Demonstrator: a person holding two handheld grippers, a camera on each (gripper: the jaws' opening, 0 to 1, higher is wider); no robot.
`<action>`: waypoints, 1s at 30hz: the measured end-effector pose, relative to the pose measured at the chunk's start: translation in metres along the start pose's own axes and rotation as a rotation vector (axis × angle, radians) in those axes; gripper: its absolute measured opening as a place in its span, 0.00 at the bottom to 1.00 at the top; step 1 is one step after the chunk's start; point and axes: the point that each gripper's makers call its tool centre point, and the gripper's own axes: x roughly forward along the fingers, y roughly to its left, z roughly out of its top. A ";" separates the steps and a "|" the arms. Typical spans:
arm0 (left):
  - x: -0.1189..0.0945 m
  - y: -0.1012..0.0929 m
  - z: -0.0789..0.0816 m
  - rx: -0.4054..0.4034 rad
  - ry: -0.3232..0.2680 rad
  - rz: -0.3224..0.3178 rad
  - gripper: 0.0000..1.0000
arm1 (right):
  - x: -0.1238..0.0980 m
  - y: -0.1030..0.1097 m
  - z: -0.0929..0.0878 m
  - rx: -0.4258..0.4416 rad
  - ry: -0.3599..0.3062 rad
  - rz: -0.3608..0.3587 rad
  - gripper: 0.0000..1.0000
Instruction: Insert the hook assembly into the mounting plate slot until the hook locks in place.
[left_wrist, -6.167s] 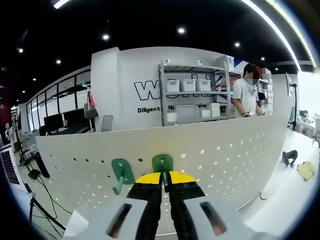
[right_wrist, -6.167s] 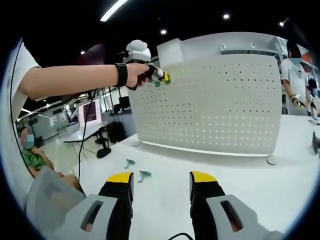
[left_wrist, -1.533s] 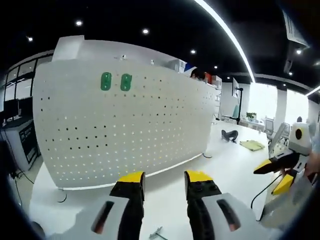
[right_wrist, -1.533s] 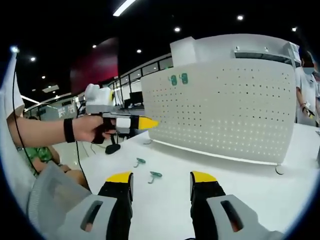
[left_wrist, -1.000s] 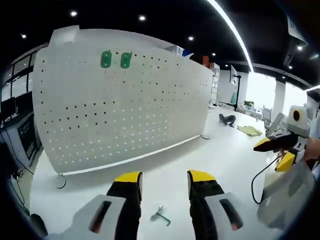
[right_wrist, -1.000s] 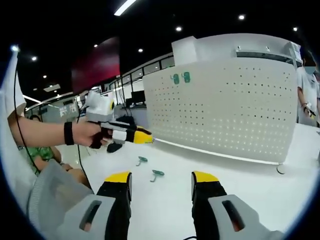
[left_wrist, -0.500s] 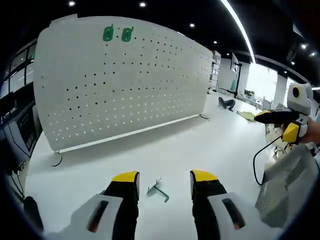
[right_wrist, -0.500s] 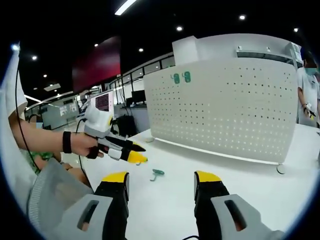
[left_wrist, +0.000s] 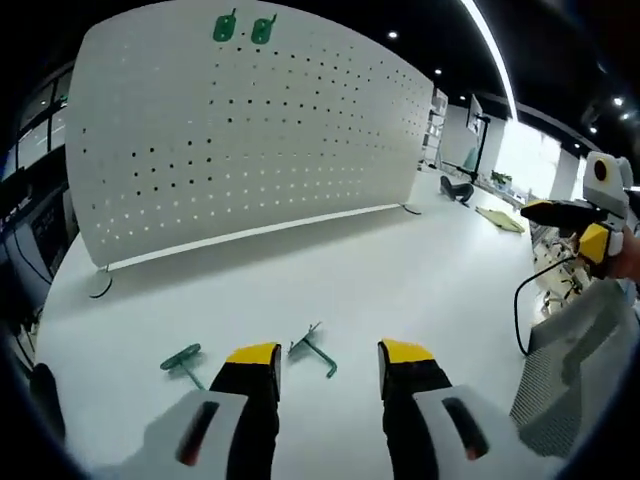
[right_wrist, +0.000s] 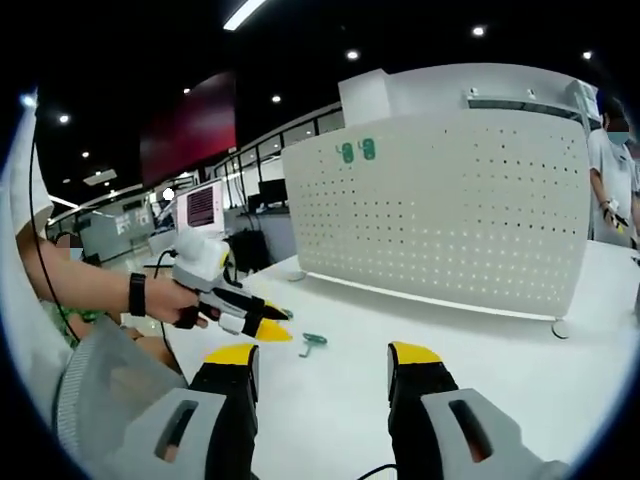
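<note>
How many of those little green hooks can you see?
4. Two hooks hang side by side near the pegboard's top; two more lie on the table by the left claw.

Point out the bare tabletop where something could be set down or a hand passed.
Bare table runs from the pegboard foot to the left gripper, widest toward the right gripper. Crowded just ahead of the left gripper's fingers: two loose green hooks lie there.
</note>
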 end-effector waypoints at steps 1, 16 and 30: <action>0.001 0.000 -0.001 -0.002 0.003 0.001 0.40 | 0.000 0.001 0.000 -0.001 -0.001 0.000 0.52; 0.013 0.017 -0.015 -0.026 0.059 0.049 0.32 | -0.004 -0.003 -0.002 0.015 0.000 -0.017 0.52; 0.021 0.025 -0.018 0.006 0.079 0.075 0.21 | -0.008 -0.003 -0.009 0.022 0.024 -0.018 0.52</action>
